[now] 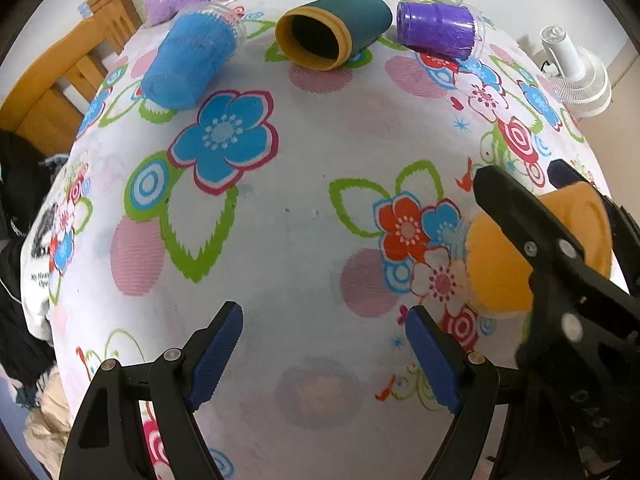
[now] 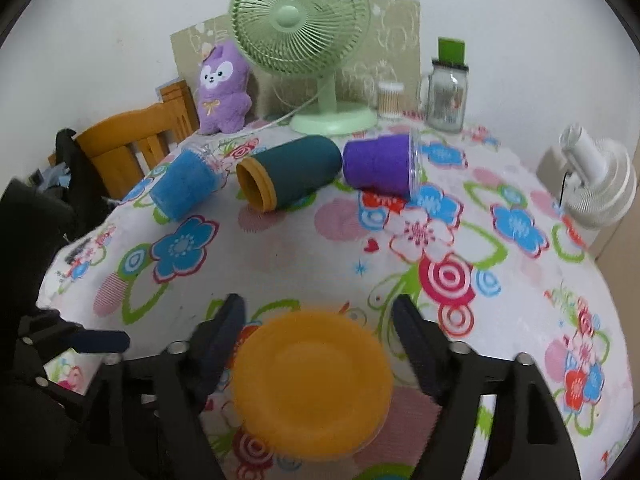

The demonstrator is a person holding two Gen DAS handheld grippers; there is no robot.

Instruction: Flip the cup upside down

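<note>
Left gripper (image 1: 324,354) hovered empty over the floral tabletop (image 1: 296,216), fingers apart. Round orange plastic cup (image 2: 312,384) sat base-up between the right gripper (image 2: 320,344) fingers, spread either side, contact unclear. Cup lay right of the left gripper; right gripper nearer.

— What do we have behind the surface (image 2: 304,256)?
— A plain white wall (image 2: 100,20), with a beige patterned panel (image 2: 396,36) leaning on it.
— And the covering?
— We see a white tablecloth (image 1: 304,216) printed with blue, red and pink flowers and green leaves.
— Furniture?
— A wooden chair (image 2: 132,140) at the far left corner, dark clothing (image 2: 70,168) hung over it. We also see the chair from the left wrist view (image 1: 52,80).
— To the right?
— A small white fan (image 2: 596,180) beyond the edge. Light looks soft and even.
</note>
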